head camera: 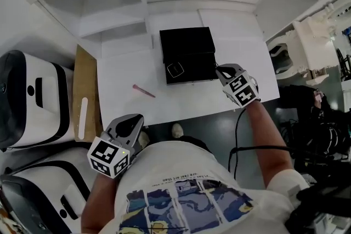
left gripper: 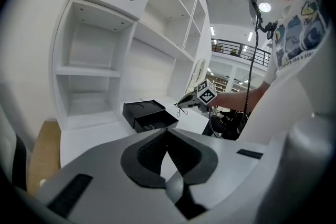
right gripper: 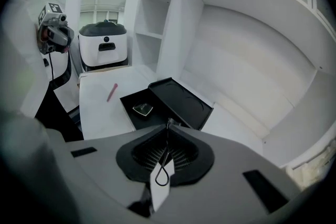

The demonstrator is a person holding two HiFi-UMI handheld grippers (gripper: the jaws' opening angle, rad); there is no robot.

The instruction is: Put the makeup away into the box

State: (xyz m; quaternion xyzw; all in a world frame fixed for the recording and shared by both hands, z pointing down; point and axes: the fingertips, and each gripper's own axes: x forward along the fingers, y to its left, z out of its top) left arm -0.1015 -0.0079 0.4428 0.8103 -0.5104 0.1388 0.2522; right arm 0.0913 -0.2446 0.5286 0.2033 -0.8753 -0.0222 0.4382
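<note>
Open on the white table (head camera: 230,35): the black box (head camera: 189,71), lid laid back behind the tray. Inside, toward the box's left side: a small square compact (head camera: 175,69). Left of the box and apart from it, on bare tabletop: a pink pencil-like stick (head camera: 143,91), not yet put away.

Just off the box's front right corner: the right gripper (right gripper: 168,122), jaws pressed together on a thin black loop (right gripper: 163,174), its strand running down between the pads. Well away from the box, out past the table's front edge: the left gripper (left gripper: 168,129), jaws closed, nothing between them.

Likely trouble from here: so slight a loop slipping out of the pinch, or clinging to a pad on release and landing beside the box rather than in it. Also possible: nudging the pink stick into a roll toward the front edge with a careless reach.

Hard to tell what the loop actually is, being too thin. Compact's markings too small to read. Depth of the box lost in its blackness.
</note>
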